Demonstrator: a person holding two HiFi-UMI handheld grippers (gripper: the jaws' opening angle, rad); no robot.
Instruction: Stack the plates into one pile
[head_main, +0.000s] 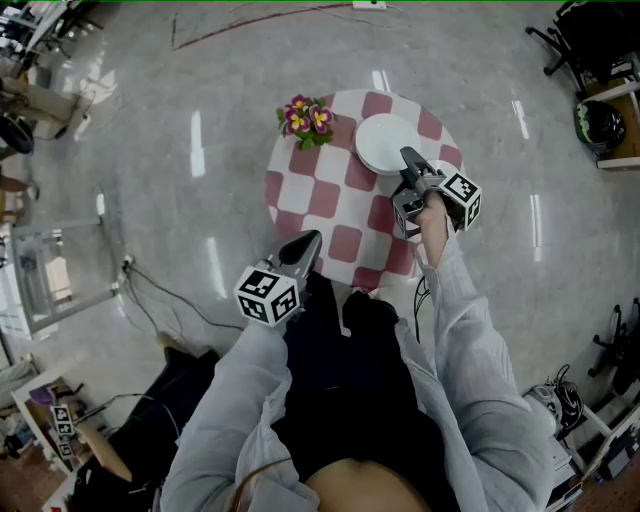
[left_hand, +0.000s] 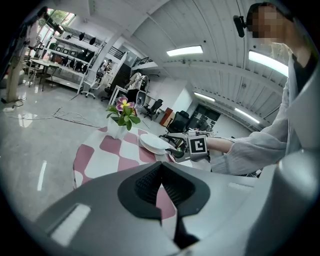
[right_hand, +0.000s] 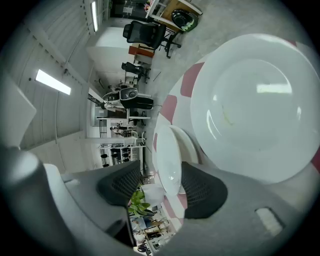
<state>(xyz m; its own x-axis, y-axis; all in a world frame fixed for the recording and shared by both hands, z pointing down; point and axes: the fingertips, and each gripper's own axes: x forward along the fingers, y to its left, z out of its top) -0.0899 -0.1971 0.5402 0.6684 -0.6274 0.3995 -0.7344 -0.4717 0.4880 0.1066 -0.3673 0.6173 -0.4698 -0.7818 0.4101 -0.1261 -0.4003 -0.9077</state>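
White plates (head_main: 383, 141) lie on the round red-and-white checked table (head_main: 320, 200), toward its far right. From the left gripper view they look like two plates (left_hand: 153, 143), one on the other. My right gripper (head_main: 408, 160) is at the pile's near right edge, rolled on its side and open. A white plate rim (right_hand: 167, 152) stands between its pads with a gap on the left side, while a big plate face (right_hand: 255, 105) fills the right of that view. My left gripper (head_main: 306, 245) hangs shut and empty off the table's near left edge, its jaws meeting (left_hand: 161, 176).
A white pot of purple and yellow flowers (head_main: 306, 118) stands at the table's far left edge, also in the left gripper view (left_hand: 120, 120). Cables run over the grey floor (head_main: 170, 300). Office chairs (head_main: 590, 40) and a shelf with a helmet (head_main: 600, 122) stand at the right.
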